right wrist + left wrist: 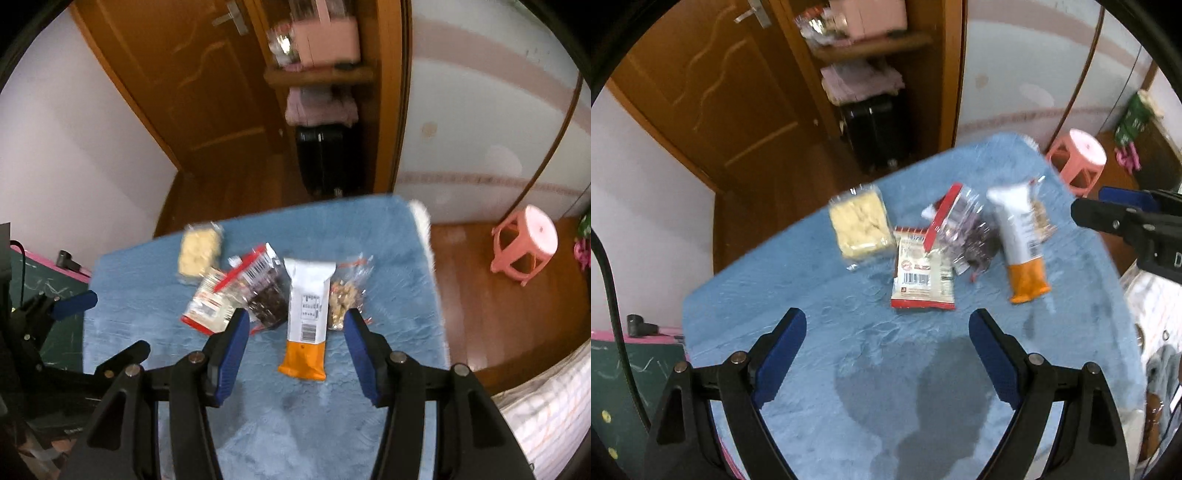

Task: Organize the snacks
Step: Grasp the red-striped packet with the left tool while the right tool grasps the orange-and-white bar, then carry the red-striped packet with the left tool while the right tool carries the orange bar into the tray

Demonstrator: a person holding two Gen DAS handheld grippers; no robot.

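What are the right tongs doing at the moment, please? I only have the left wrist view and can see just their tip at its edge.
Observer: The right tongs are open and hold nothing.
Operator: Thank you. What are they lined up with?
Observer: In the right wrist view the white-and-orange packet lies between their two fingers, with its orange end nearest the camera.
Operator: Is anything tucked behind that packet from my side?
Observer: Yes, a clear bag of pale nut pieces lies right beside it, on its right.
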